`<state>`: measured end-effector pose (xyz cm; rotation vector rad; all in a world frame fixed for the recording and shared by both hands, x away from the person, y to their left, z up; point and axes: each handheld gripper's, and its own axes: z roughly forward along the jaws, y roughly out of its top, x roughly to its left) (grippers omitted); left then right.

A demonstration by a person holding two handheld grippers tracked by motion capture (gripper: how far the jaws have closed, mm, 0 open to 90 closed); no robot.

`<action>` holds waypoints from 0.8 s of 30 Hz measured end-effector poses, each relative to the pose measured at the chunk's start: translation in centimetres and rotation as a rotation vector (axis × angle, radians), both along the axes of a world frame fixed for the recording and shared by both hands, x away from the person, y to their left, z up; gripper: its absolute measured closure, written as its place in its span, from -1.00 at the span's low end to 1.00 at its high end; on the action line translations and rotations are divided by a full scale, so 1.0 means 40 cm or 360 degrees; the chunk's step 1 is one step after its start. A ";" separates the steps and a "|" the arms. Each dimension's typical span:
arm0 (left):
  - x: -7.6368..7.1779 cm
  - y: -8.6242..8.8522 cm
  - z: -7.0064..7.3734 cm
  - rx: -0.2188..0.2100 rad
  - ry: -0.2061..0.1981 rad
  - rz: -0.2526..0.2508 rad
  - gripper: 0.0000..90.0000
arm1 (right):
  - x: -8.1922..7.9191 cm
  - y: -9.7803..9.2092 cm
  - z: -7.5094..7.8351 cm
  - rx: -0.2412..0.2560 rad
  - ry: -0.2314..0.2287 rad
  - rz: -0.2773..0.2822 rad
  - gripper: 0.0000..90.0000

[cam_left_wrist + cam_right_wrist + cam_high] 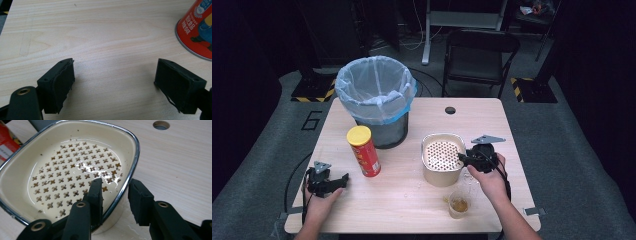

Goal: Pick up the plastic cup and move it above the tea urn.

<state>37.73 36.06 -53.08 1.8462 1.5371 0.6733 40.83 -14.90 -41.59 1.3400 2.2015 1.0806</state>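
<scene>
On a wooden desk (412, 170) beside a lined waste bin (376, 95), a cream strainer tub (442, 159) stands between a red crisp can (364, 151) and a plastic cup (458, 204). The right hand-held gripper (114, 192) straddles the tub's right rim, jaws not yet closed; seating them deeper before squeezing would likely steady the wet, perforated insert. The left hand-held gripper (114, 80) rests wide open and empty on the desk.

We see a pale wood-grain table (412, 200), a red crisp can (364, 152) with a yellow lid (358, 135), a cream strainer tub (75, 162) with a chrome rim and cross-shaped holes, and amber liquid in a clear cup (458, 204).
</scene>
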 end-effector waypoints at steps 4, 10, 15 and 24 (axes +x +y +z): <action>0.000 0.000 0.000 0.0004 0.0000 -0.0002 -0.65 | -0.033 0.010 -0.003 0.0031 0.0007 0.0048 0.37; -0.001 0.000 0.000 0.0006 0.0001 -0.0003 -0.65 | -0.071 0.008 0.005 0.0086 -0.0042 0.0175 -0.14; -0.001 0.000 0.000 0.0006 0.0001 -0.0003 -0.65 | -0.109 -0.006 0.014 0.0156 -0.0108 0.0274 -0.45; -0.002 0.000 0.000 0.0004 0.0000 -0.0004 -0.65 | -0.209 -0.005 -0.026 0.0135 -0.0126 0.0532 -0.82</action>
